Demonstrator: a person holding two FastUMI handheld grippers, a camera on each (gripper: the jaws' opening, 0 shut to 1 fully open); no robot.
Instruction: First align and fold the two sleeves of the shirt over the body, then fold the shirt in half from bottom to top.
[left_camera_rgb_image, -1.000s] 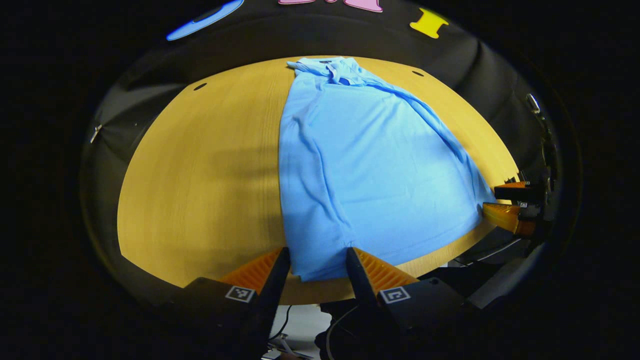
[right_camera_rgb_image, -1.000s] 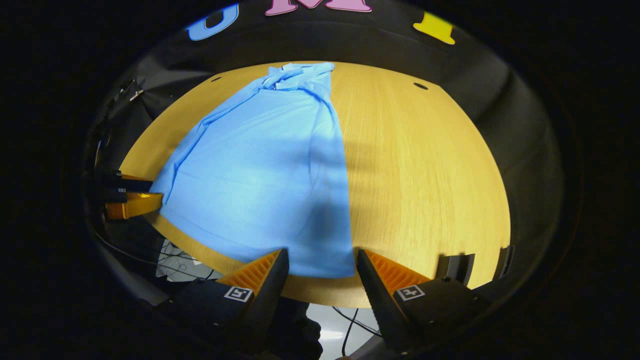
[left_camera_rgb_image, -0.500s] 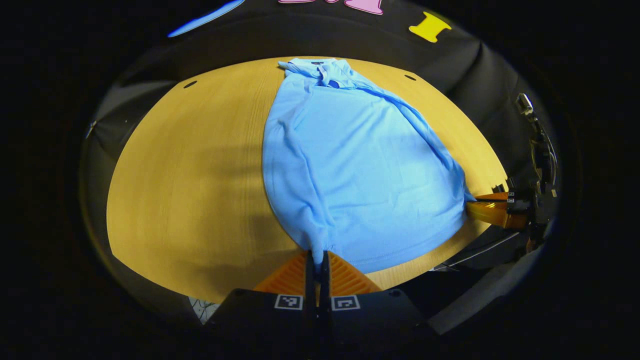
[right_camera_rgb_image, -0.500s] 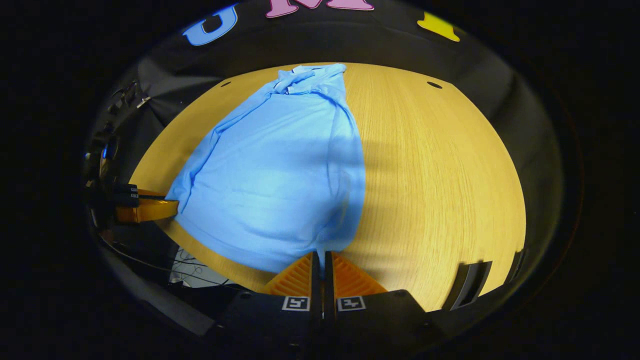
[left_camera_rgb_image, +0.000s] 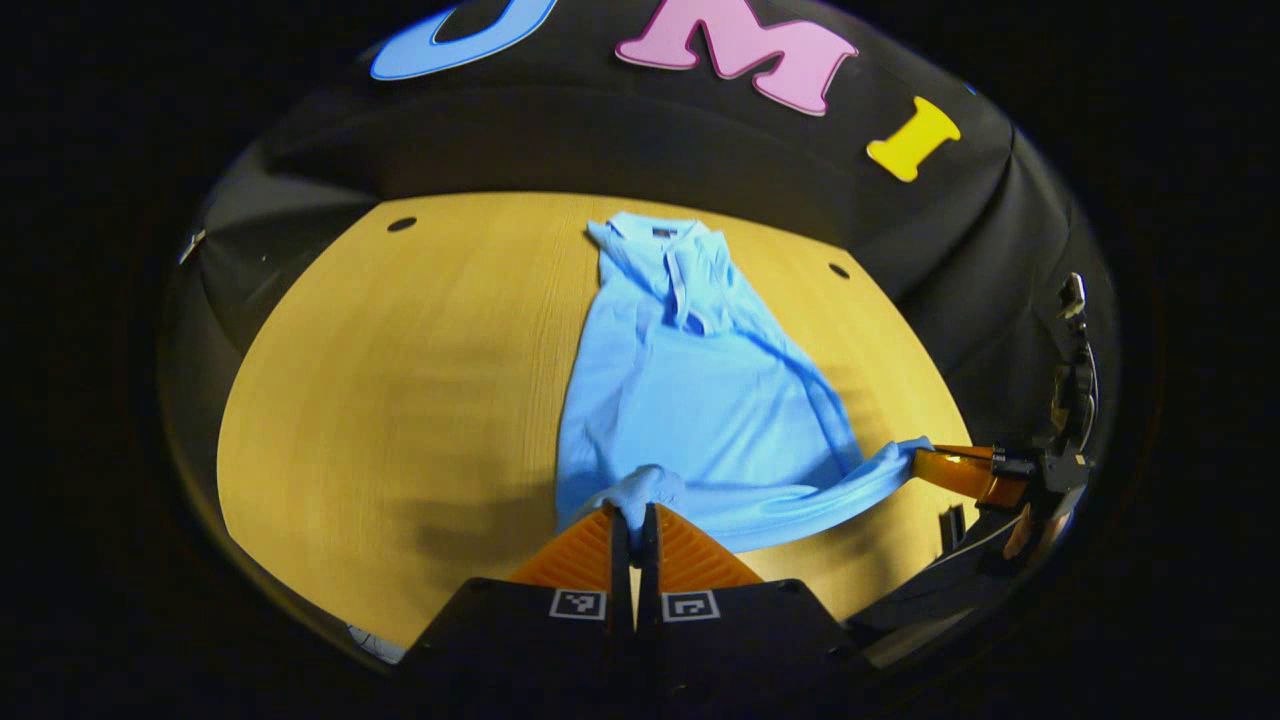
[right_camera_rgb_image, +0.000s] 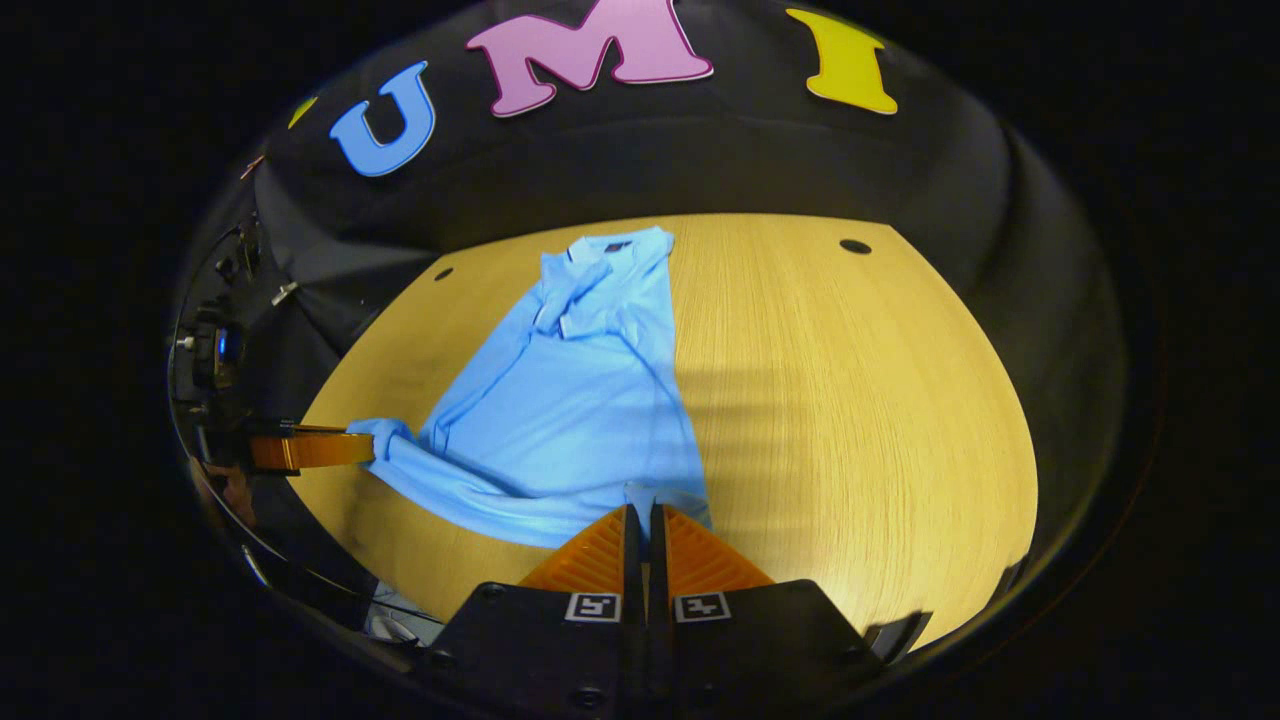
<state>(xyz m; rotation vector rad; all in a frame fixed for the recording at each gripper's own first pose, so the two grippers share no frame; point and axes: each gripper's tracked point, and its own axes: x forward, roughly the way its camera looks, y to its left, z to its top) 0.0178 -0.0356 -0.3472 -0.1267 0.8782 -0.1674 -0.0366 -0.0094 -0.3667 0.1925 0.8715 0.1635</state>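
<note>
While the left tool pinches one hem corner of the blue shirt, the right tool pinches the other, hem raised off the bench ahead

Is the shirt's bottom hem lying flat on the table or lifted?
Lifted: both grippers' jaws are shut on the shirt's hem corners, left gripper, right gripper; hem sags between them.

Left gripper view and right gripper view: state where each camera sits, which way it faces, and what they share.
Left gripper view: rides the left gripper, facing across the table toward the collar; own fingers pinch the shirt hem.
Right gripper view: rides the right gripper, facing likewise; own fingers pinch the hem's other corner.
Shared: shirt, table, and each other's gripper at the side.
</note>
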